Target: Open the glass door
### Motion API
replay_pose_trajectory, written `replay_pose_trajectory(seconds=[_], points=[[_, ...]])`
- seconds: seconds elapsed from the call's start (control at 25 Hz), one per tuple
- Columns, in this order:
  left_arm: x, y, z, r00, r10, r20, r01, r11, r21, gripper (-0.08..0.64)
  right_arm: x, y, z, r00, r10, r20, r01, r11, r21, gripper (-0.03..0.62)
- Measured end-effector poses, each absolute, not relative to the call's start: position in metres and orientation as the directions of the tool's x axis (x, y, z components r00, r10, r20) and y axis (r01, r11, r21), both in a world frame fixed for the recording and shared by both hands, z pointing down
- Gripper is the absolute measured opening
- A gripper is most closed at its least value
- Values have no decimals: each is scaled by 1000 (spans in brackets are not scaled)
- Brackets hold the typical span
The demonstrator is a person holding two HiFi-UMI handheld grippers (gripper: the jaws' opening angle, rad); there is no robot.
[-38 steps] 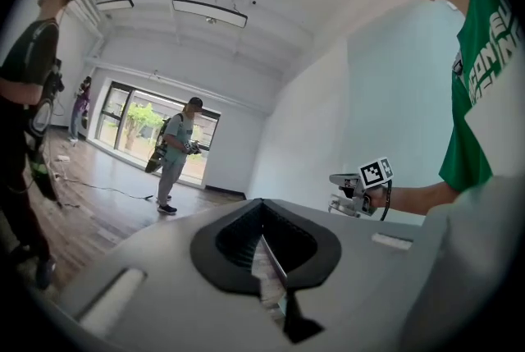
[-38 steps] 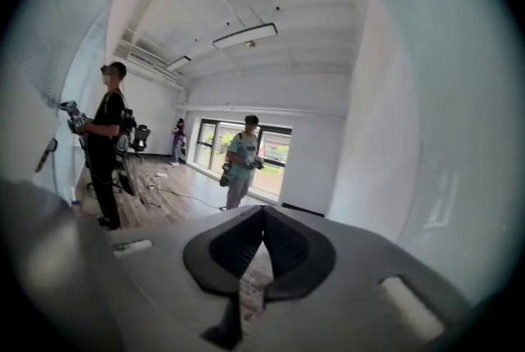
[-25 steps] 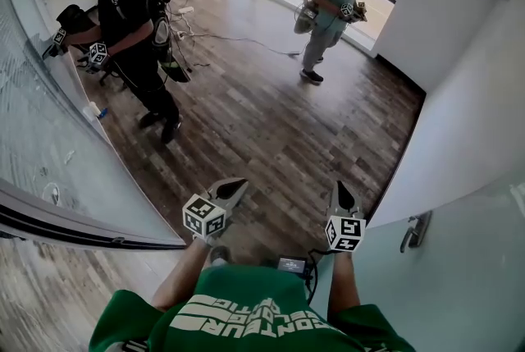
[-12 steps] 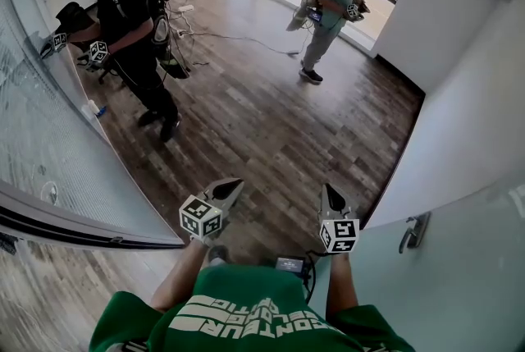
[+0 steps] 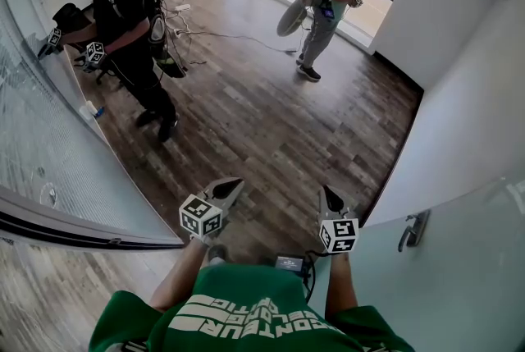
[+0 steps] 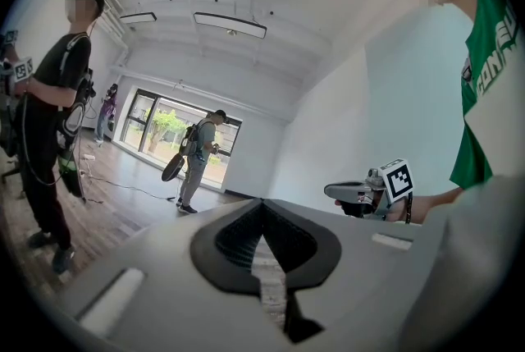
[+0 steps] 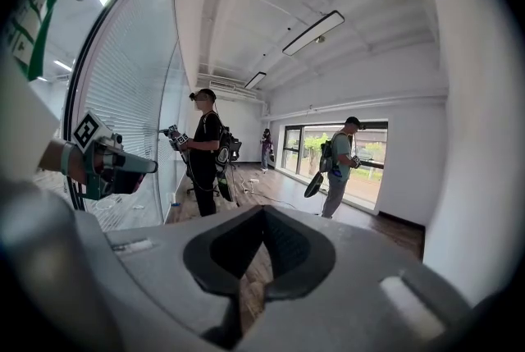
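— Where's the glass door (image 5: 467,276)?
— On my right, its handle (image 5: 413,230) near my right tool (image 5: 330,196). That and my left tool (image 5: 230,185) are both closed, empty.
— Risk?
— Closed jaws could skid off that lever, I think.

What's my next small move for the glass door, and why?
Probably swing the right gripper toward the door handle on the glass door and open its jaws. That gripper is shut and empty, and the handle sits off to its right, untouched.
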State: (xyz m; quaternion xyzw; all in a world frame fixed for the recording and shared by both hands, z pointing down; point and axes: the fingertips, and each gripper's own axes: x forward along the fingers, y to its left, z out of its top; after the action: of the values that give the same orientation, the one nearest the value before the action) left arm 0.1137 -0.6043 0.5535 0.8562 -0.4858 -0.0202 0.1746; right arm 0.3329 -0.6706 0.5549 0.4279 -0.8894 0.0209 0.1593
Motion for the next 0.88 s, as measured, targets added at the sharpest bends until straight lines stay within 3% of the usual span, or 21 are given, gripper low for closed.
replay_pose_trajectory(seconds=[0.88], points=[[118, -604, 557, 543, -827, 144, -815, -478, 327, 15, 332, -665, 567, -585, -738, 337, -757, 646, 101, -8]])
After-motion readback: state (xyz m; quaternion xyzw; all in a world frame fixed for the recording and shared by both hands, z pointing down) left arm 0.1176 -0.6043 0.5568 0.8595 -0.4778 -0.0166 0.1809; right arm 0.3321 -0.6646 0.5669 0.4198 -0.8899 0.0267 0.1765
